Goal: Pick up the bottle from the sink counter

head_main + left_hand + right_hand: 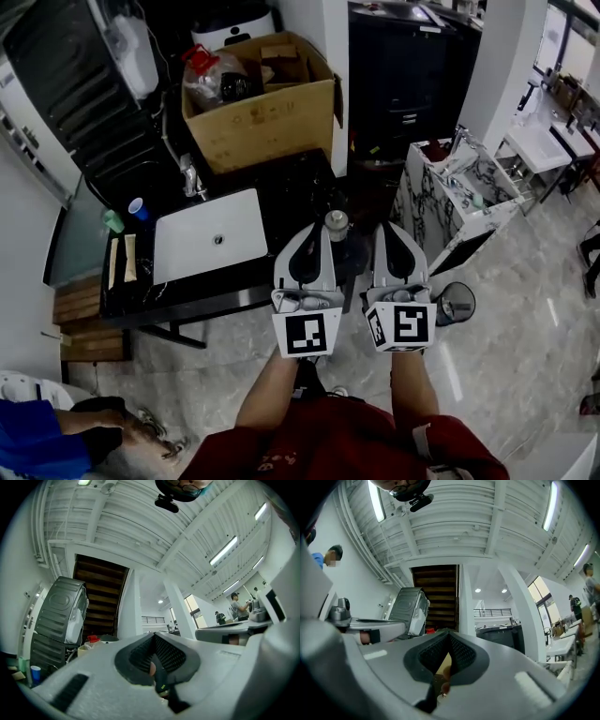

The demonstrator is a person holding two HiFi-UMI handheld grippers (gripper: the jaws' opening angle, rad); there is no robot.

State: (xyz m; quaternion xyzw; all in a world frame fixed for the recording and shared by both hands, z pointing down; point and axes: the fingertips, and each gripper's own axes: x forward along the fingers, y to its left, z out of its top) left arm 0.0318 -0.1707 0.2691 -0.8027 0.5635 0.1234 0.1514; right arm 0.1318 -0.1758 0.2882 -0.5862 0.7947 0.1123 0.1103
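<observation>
Left tool (320, 232) and right tool (388, 231) shut, empty; upright bottle (337, 224) on desk (302, 187) between them, at 1 o'clock of the nearer left.

Showroom-like hall: sink counter (291, 197), marble vanity (441, 211), cardboard box (262, 127), ribbed ceiling (454, 522).

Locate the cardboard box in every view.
Head view: cardboard box top centre, behind the sink.
Left gripper view: lower left, its rim peeks over the left gripper.
Right gripper view: only a brown sliver through the right gripper's tongs, probably it.
Shared landmark: grey ribbed appliance, left of the box.
</observation>
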